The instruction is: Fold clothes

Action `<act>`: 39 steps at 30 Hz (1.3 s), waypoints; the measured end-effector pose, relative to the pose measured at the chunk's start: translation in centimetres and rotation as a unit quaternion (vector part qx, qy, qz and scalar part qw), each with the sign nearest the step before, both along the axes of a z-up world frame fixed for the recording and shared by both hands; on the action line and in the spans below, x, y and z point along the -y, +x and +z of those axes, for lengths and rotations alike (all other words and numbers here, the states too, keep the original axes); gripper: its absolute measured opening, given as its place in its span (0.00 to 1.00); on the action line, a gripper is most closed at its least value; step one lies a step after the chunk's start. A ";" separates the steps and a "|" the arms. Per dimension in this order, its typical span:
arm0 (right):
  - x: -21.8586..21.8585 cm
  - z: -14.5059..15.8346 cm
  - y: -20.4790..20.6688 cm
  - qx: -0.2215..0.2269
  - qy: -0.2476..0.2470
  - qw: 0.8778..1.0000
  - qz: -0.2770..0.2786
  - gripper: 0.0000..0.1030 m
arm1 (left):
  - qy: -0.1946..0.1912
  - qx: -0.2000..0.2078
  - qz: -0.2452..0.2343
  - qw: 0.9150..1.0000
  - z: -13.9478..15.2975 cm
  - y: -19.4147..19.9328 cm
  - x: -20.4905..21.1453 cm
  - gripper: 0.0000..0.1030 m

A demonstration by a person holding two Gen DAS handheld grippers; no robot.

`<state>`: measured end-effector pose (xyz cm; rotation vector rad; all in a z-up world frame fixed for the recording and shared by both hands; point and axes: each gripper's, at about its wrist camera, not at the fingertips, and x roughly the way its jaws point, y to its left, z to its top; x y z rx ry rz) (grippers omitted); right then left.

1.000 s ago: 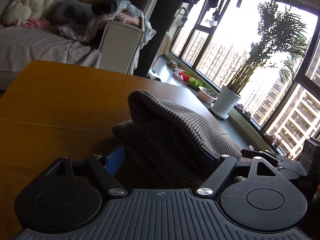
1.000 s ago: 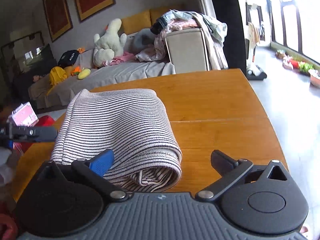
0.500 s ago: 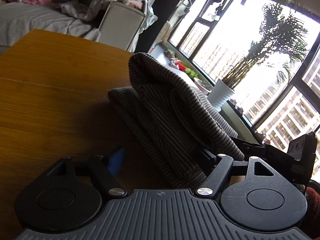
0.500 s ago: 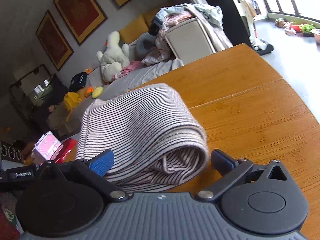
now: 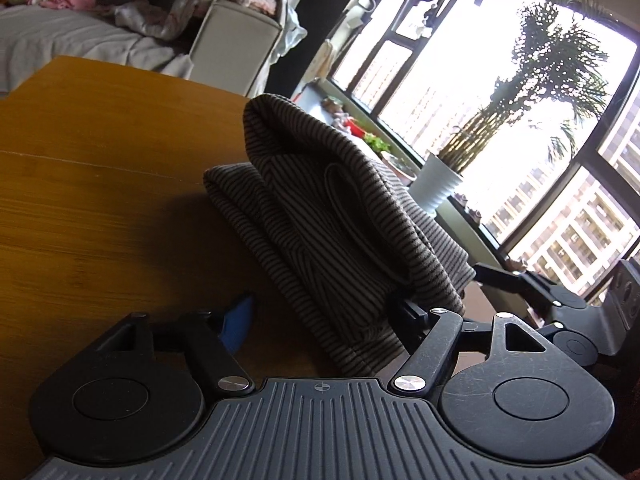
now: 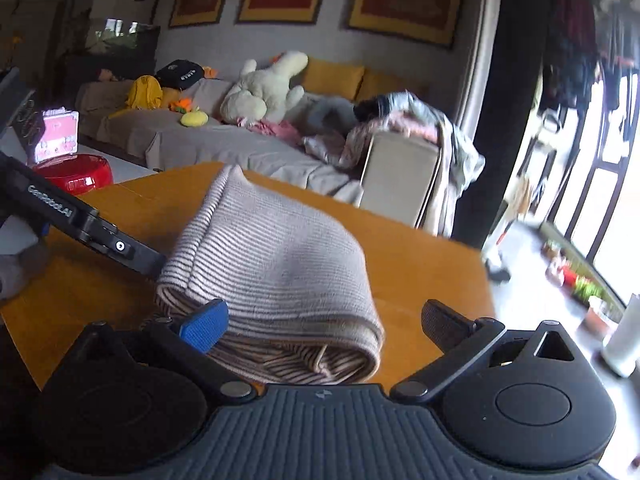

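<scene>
left wrist: low, close over table (image 5: pixel 100 208), faces window | right wrist: low, faces sofa (image 6: pixel 224 140), slightly blurred | shared: striped garment (image 5: pixel 332 216) (image 6: pixel 276 264), probably same table

Striped knit garment (image 6: pixel 280 280), folded into a thick, seemingly rolled bundle.

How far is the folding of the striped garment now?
Mostly done: the striped garment lies in a thick folded bundle on the table. In hand: both grippers, left and right, are open around its ends. Left: perhaps squaring it up; other clothes are heaped on the sofa.
</scene>
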<state>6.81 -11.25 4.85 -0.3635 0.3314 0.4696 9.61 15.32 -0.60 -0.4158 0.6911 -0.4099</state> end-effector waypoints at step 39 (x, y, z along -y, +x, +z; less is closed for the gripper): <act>-8.8 0.9 7.6 -0.254 0.169 0.941 0.145 0.11 | -0.005 0.018 -0.027 0.999 -0.8 0.3 0.9 0.62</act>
